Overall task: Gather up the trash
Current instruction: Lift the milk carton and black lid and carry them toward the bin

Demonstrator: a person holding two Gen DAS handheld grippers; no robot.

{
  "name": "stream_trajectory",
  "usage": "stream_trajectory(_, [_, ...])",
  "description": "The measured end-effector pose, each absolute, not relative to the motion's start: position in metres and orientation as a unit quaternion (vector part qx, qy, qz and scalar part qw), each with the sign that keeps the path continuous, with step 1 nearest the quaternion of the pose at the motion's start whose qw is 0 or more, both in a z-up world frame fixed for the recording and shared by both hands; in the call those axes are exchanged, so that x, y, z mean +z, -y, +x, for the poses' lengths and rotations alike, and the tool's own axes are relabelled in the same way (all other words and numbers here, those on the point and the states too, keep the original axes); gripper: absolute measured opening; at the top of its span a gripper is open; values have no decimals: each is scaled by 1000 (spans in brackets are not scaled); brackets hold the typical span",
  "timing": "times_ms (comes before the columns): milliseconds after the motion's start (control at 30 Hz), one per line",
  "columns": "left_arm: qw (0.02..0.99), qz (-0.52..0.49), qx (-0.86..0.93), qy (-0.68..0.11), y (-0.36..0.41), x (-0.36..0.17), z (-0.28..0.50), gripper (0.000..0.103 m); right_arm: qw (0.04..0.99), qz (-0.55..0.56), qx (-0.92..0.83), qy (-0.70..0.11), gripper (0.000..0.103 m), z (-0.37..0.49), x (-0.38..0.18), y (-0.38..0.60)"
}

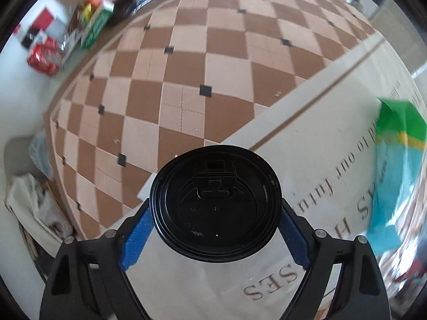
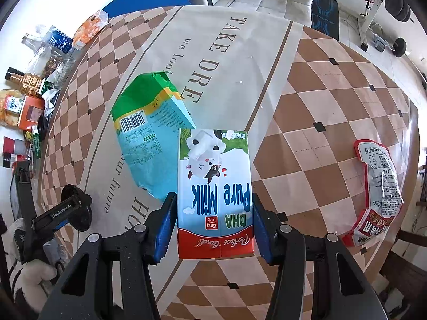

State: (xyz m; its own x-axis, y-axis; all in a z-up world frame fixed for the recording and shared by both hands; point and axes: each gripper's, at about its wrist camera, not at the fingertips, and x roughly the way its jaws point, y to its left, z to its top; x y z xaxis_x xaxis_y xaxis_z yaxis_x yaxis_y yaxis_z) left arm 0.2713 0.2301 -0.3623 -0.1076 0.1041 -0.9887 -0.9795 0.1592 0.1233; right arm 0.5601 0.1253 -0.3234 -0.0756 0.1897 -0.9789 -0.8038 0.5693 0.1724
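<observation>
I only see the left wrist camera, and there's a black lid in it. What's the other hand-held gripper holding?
Observer: A Pure Milk carton, clamped in the right hand-held gripper.
Operator: What's the green and blue thing at my edge?
Observer: A bag; its back faces up, showing a barcode.
Operator: Is there more trash?
Observer: Yes, a red and white packet lies flat, far right in the right wrist view.

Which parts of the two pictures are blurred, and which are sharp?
Left wrist view: the black cup lid is sharp; the green and blue bag at the right edge and the boxes at top left are smeared. Right wrist view: the milk carton and the same bag are sharp; the fisheye bends the table.
</observation>
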Motion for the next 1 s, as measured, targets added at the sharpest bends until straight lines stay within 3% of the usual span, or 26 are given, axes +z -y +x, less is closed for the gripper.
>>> stream_trajectory(200, [585, -342, 488, -550, -179, -327, 279, 87, 652, -245, 379, -609, 55, 539, -320, -87])
stream_trajectory(567, [693, -288, 409, -519, -94, -259, 216, 87, 687, -203, 340, -609, 55, 457, -303, 30])
stream_trajectory(1000, [737, -254, 317, -540, 30, -261, 110, 87, 706, -147, 297, -626, 55, 276, -299, 193])
